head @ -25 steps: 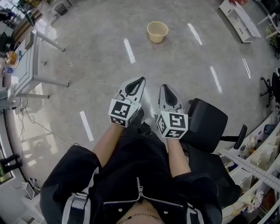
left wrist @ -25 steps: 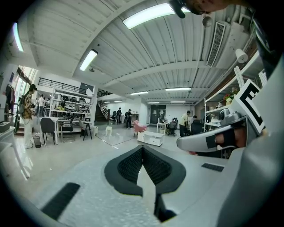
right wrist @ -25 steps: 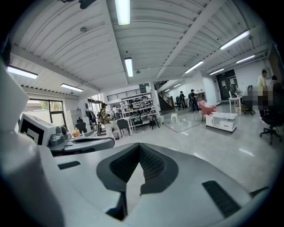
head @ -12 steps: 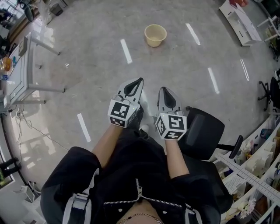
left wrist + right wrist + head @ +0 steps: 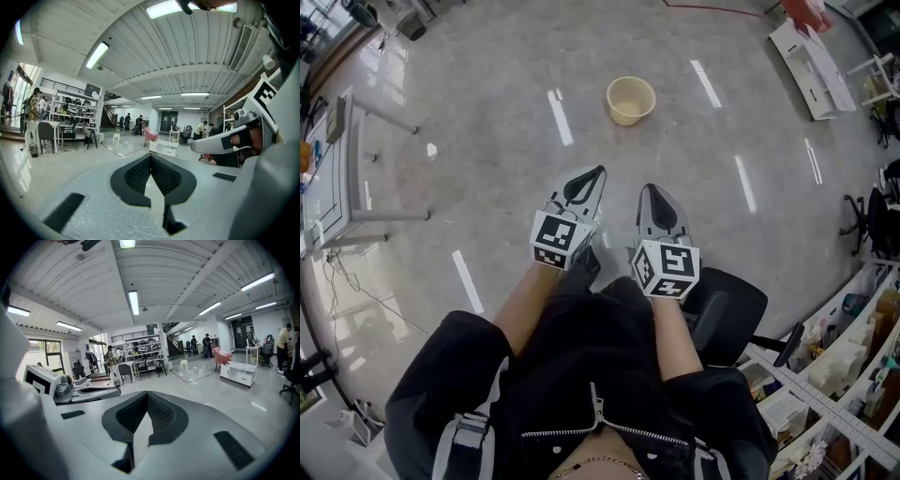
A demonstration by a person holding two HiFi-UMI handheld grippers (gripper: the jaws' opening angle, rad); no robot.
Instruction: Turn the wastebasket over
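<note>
No text, number or brand is legible anywhere; the left hand-held gripper (image 5: 598, 173) and right hand-held gripper (image 5: 649, 191) carry only black-and-white square markers (image 5: 558, 240).

On my feed, the left gripper (image 5: 598, 174) and right gripper (image 5: 647, 190) are 2 pale grey, pointed shells. Each carries a marker cube (image 5: 557, 240) of black-and-white squares and black ribbed pads (image 5: 137, 174) (set in a dark teardrop recess). The wearer has a black jacket (image 5: 581, 356) with a silver zip (image 5: 598, 412), wide sleeves (image 5: 450, 370) and a grey strap (image 5: 467, 439).
</note>
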